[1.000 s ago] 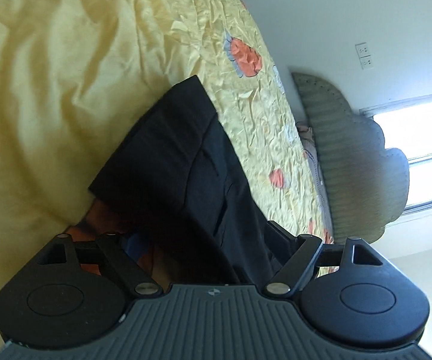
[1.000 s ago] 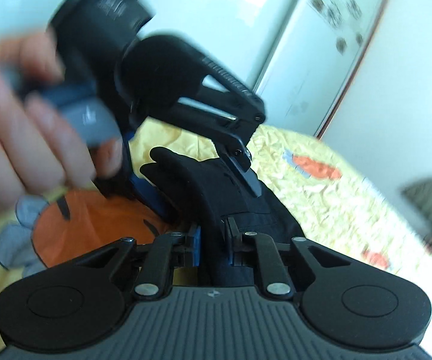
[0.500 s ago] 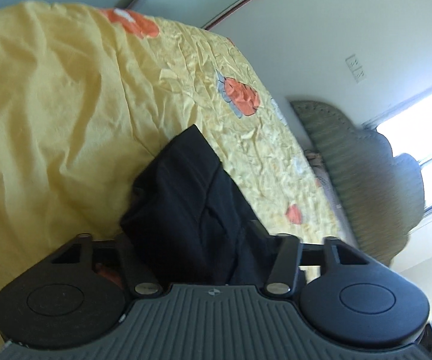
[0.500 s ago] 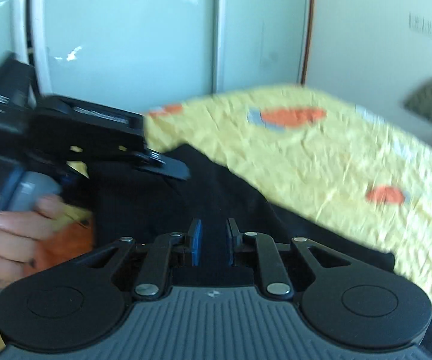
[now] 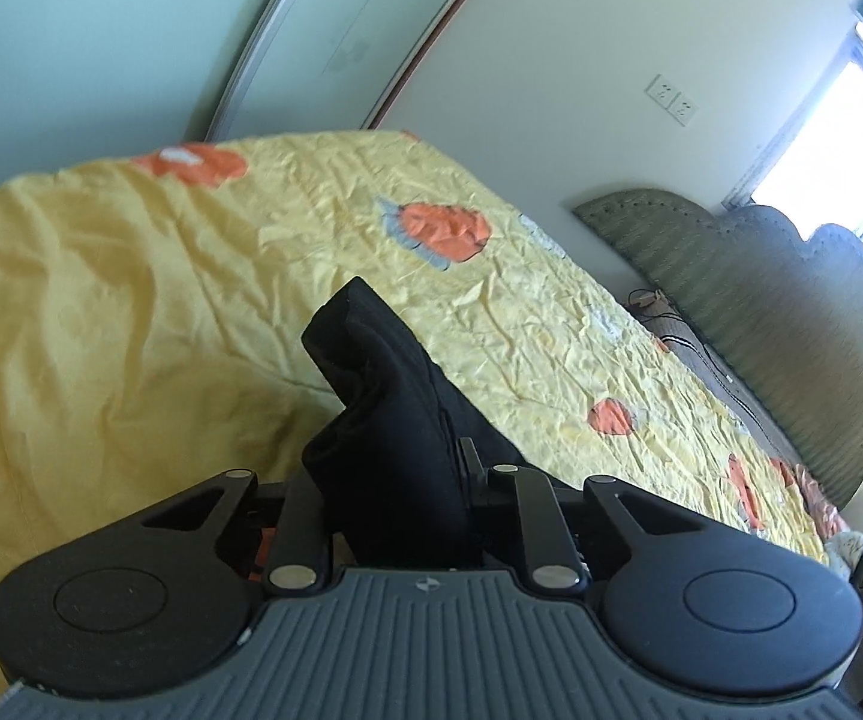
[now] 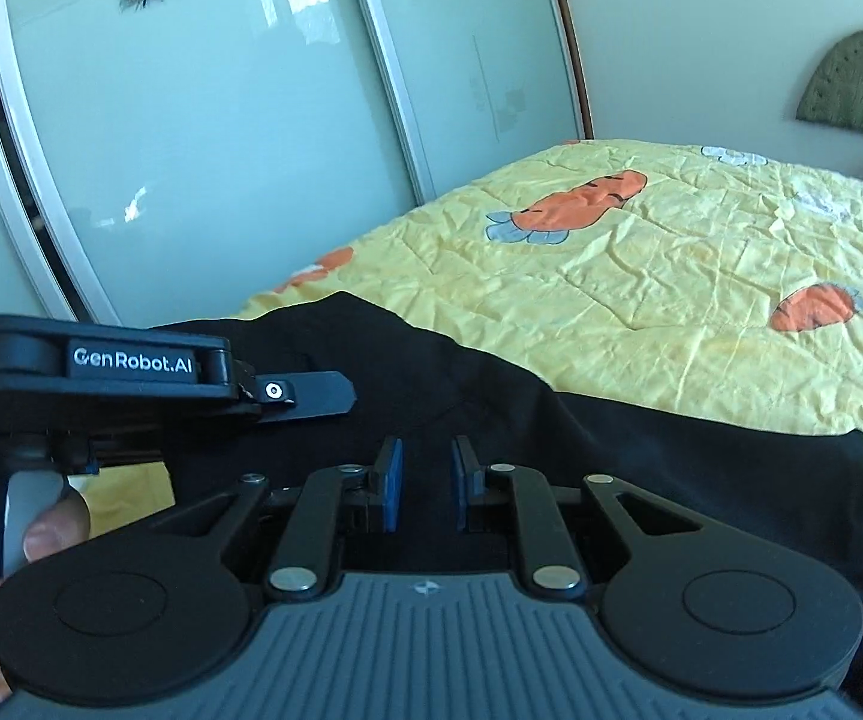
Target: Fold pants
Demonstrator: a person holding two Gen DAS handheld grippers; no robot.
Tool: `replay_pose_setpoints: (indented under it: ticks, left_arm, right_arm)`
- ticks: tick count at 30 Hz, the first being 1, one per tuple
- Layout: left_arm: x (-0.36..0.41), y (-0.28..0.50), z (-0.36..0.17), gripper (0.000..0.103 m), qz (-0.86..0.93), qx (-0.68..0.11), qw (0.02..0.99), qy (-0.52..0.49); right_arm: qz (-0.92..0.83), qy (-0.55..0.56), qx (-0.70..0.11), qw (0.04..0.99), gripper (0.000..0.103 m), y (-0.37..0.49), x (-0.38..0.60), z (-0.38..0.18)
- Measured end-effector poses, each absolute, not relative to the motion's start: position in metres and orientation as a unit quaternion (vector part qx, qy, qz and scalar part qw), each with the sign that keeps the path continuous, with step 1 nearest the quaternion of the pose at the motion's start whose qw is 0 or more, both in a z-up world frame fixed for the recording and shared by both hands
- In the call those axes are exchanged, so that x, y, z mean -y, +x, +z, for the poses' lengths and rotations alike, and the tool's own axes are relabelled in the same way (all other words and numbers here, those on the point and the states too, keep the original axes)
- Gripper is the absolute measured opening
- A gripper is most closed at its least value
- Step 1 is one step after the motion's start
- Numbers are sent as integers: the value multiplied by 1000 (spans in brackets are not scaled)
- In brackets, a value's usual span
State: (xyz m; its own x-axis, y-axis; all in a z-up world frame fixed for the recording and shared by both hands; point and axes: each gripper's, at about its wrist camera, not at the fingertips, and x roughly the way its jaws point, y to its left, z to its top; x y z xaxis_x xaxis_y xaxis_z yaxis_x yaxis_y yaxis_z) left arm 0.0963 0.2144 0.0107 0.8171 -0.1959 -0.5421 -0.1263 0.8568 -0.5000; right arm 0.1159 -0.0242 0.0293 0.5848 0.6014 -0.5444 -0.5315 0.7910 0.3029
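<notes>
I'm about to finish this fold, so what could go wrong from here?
The left gripper pinches a thick bunched wad of the pants, so the fold may land lumpy. The right gripper looks open with no cloth visibly clamped, so that side could slip or sag. The quilt is wrinkled, so dragging may snag.

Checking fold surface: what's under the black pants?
The black pants lie on a yellow carrot-print quilt; quilt shows all around them. Whatever lies beneath the fabric itself is hidden.
</notes>
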Motion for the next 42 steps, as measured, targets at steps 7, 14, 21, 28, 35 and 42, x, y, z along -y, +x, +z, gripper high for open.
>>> replay_pose_setpoints:
  ticks: [7,14,21,28,35,42]
  left_arm:
    - [-183,80,32,18,-38,-275,930,-240]
    - [-133,64,54,18,-70,-244,948,-191]
    - [-77,53,65,18,-110,-224,957,-147]
    - [-31,47,64,19,-135,-221,960,-110]
    - [18,38,66,20,-165,-208,961,-73]
    - [65,33,61,21,-205,-212,954,-52]
  right_arm:
    - [333,112,-307,885,17,106,41,41]
    - [313,140,-269,900,17,84,78,58]
    - [281,179,-244,911,17,64,127,63]
    - [252,203,-234,917,17,52,163,58]
    - [221,228,-216,923,17,34,201,55]
    - [185,266,-208,923,17,15,248,45]
